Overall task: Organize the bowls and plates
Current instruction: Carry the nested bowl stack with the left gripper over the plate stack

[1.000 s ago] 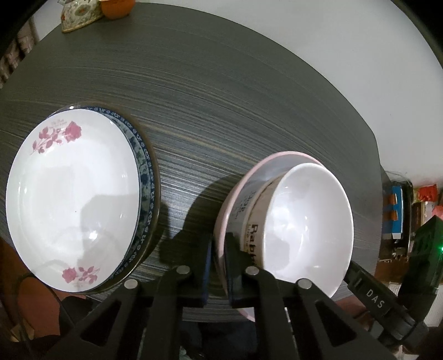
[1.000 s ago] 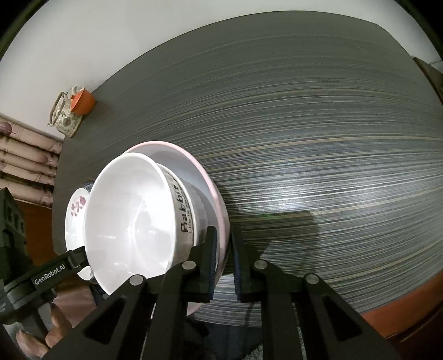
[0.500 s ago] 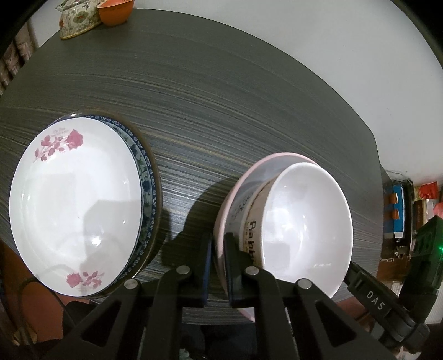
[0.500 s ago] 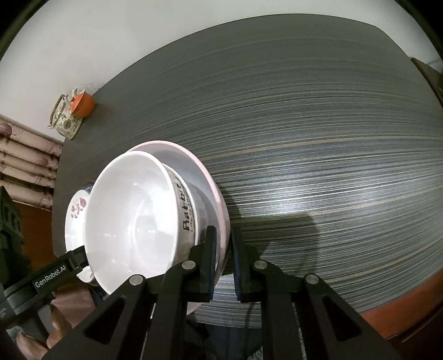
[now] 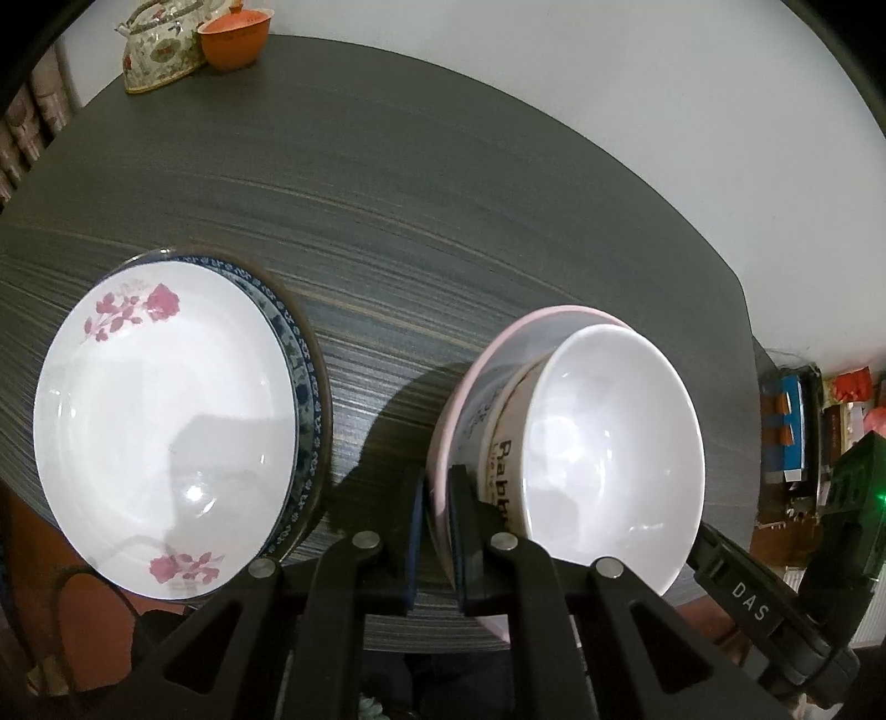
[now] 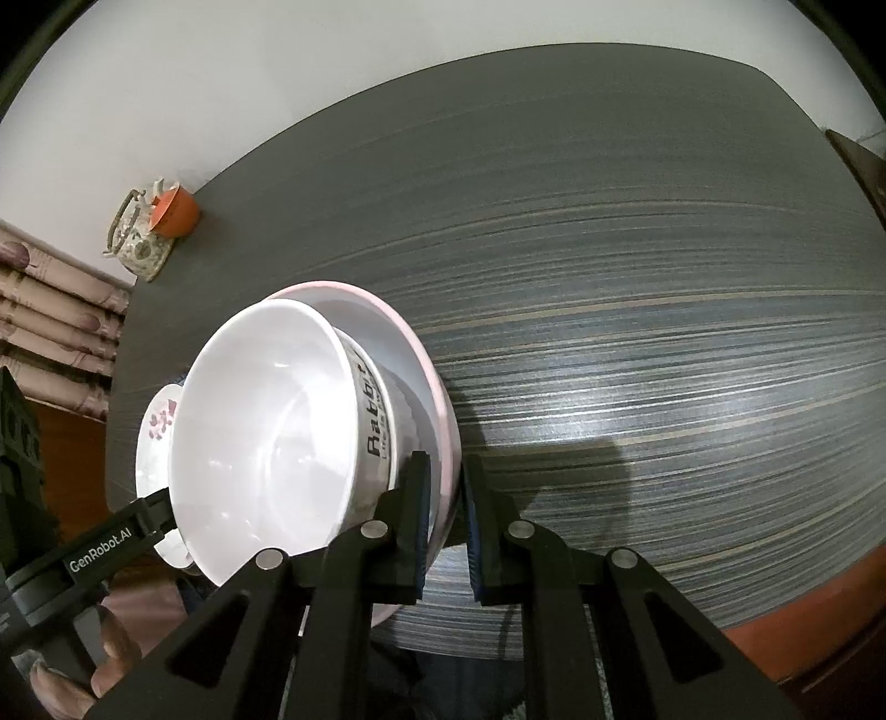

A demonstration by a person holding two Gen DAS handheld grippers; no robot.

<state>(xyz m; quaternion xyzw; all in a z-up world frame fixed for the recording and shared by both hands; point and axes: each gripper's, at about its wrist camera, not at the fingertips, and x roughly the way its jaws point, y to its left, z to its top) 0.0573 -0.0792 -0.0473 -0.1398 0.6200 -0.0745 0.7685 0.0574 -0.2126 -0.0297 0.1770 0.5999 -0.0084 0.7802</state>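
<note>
Grippers both pinch the pink bowl [image 5: 501, 354]: we see left gripper [image 5: 437, 531] and right gripper [image 6: 446, 518] clamped on opposite rims, white bowl [image 5: 609, 459] nested inside, near table [image 5: 443, 221] edge. 2 stacked plates: flowered plate [image 5: 160, 432] left on blue-rimmed plate [image 5: 307, 399].

Pink-rimmed plate [image 5: 482, 360] carries a white bowl [image 5: 609, 454] with black lettering on its side. Left: white plate [image 5: 160, 421] with pink flowers, on a blue-patterned plate [image 5: 307, 387]. Table [image 5: 443, 194] dark grey, streaked. Far left: floral teapot [image 5: 158, 52], orange cup [image 5: 232, 44].
</note>
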